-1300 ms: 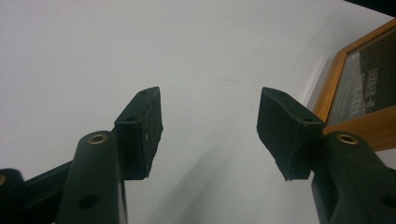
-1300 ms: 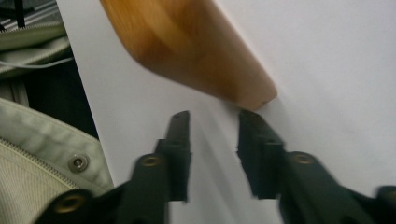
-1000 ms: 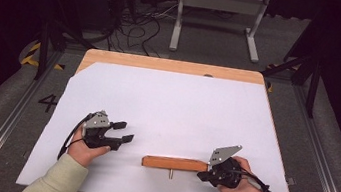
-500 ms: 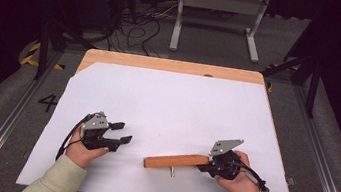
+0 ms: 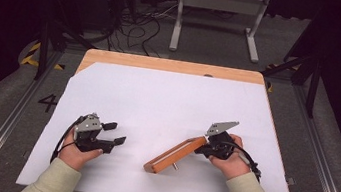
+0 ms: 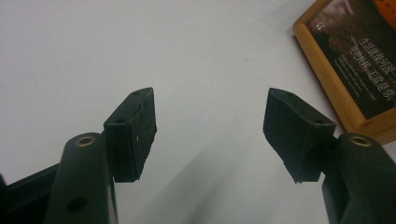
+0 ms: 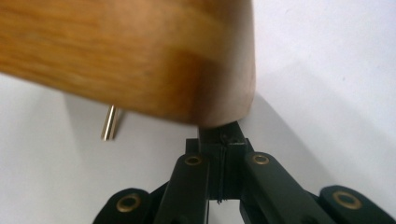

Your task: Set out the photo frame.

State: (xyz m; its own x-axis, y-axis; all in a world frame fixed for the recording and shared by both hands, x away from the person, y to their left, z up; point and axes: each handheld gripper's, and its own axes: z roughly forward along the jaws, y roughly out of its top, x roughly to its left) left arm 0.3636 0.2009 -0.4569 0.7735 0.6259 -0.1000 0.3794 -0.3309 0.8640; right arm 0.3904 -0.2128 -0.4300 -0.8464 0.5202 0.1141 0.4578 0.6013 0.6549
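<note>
On the white table (image 5: 168, 100) | right tool (image 5: 205, 148) clenched on wooden frame (image 5: 173, 155) | left tool (image 5: 117, 134) released, just widening, empty

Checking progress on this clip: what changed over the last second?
The right hand-held gripper, shut on the wooden frame, swung it from lying crosswise to a diagonal, its gripped end farther up the table. The left hand-held gripper kept its place; its jaws have just been opening, nothing between them.

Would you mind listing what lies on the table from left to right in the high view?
Left hand → left gripper, fingers apart with nothing between them → wooden frame, lying slantwise → right gripper, shut on the frame's end → right hand.
</note>
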